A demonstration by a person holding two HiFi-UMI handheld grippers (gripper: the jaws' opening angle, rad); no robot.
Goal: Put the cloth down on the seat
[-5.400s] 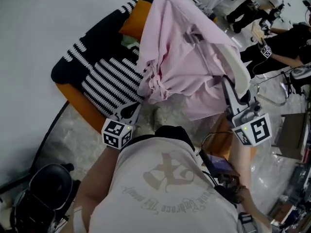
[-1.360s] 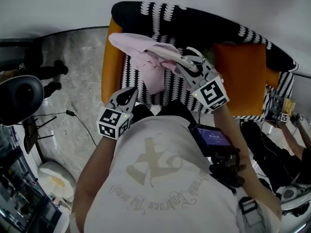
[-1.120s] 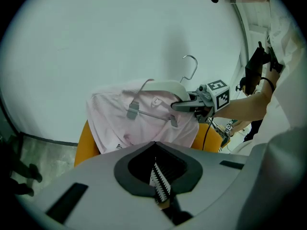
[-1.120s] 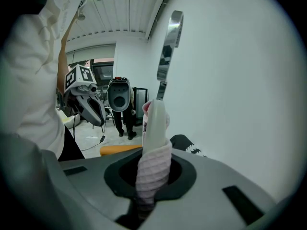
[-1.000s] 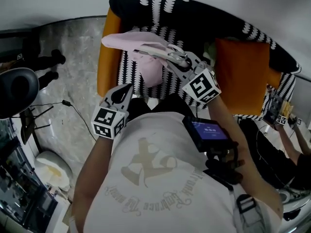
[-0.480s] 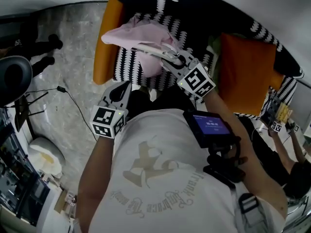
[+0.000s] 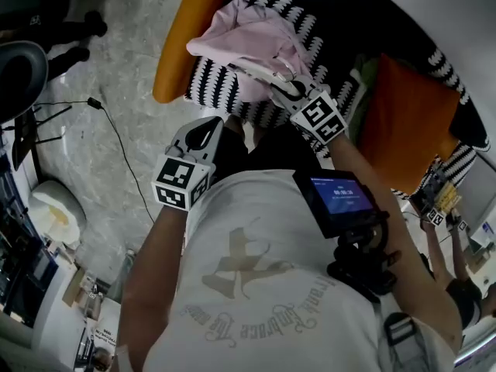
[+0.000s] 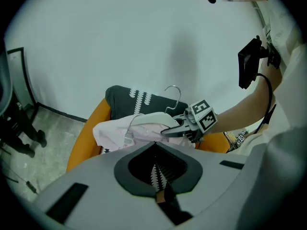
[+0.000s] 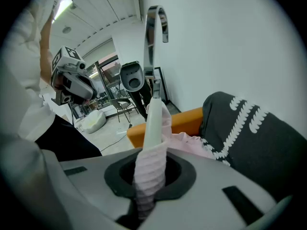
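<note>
Head view: right gripper (image 7: 283,90) sits upper centre, its marker cube facing the camera. In its own view the jaws are clamped on the hanger (image 7: 256,71) shoulder, with pink cloth (image 7: 252,37) wrapped round it and pinched between the pads; the metal hook stands up at that frame's top centre. The cloth hangs bunched off the hanger in the head view's upper centre, over the left end of the seat (image 7: 182,41), against the black-and-white striped cover (image 7: 209,91). Cannot tell whether its lower folds rest on the cover or hang just clear. The seat's orange arm lies left of the cloth; an orange cushion (image 7: 407,126) is at right, well apart from it. Left gripper (image 7: 208,129) is left of centre, below the cloth and apart from it, over the seat's front edge. In its own view the jaws are together, teeth meshed, with nothing between them; past them, mid-frame, show the cloth, the hook and the right gripper. The person's white shirt (image 7: 256,285) fills the head view's lower half. A grey floor (image 7: 116,76) with a black cable is at left.
</note>
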